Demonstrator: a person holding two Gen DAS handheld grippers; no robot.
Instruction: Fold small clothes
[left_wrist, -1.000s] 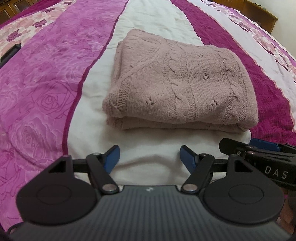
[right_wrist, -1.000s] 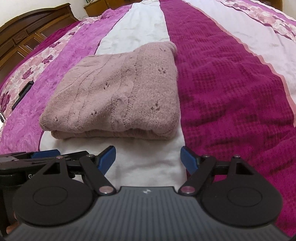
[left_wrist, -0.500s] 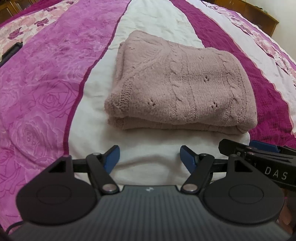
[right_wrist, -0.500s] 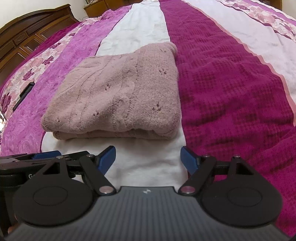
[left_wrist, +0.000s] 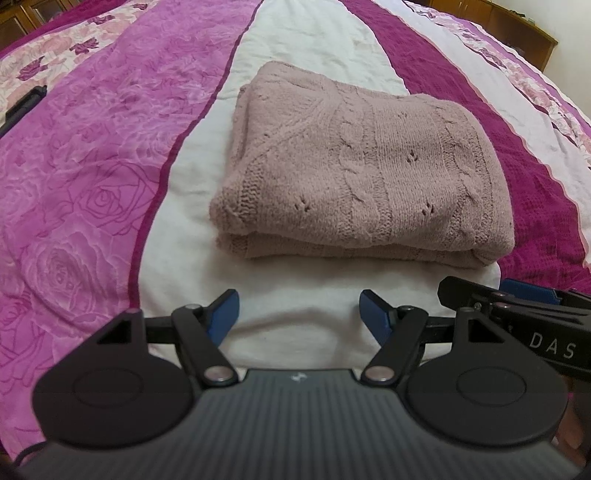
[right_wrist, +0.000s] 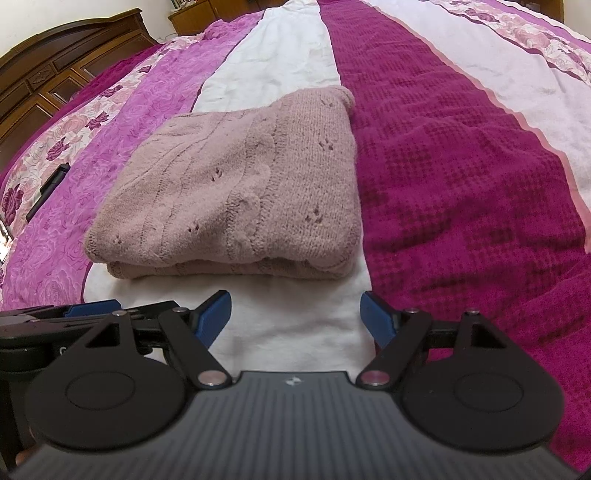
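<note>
A dusty-pink cable-knit sweater (left_wrist: 362, 173) lies folded into a thick rectangle on the white stripe of the bedspread; it also shows in the right wrist view (right_wrist: 236, 192). My left gripper (left_wrist: 299, 314) is open and empty, a short way in front of the sweater's near folded edge. My right gripper (right_wrist: 295, 317) is open and empty too, just before the same edge. Each gripper shows at the side of the other's view: the right one (left_wrist: 517, 310) and the left one (right_wrist: 85, 314).
The bedspread has pink rose-print (left_wrist: 81, 184), white (left_wrist: 306, 48) and dark magenta (right_wrist: 461, 192) stripes. A dark slim object (right_wrist: 48, 190) lies far left on the bed. A wooden headboard (right_wrist: 55, 81) and wooden cabinets (left_wrist: 517, 33) stand beyond.
Both grippers have drawn slightly back and up from the folded sweater, staying open. The sweater has not moved.
</note>
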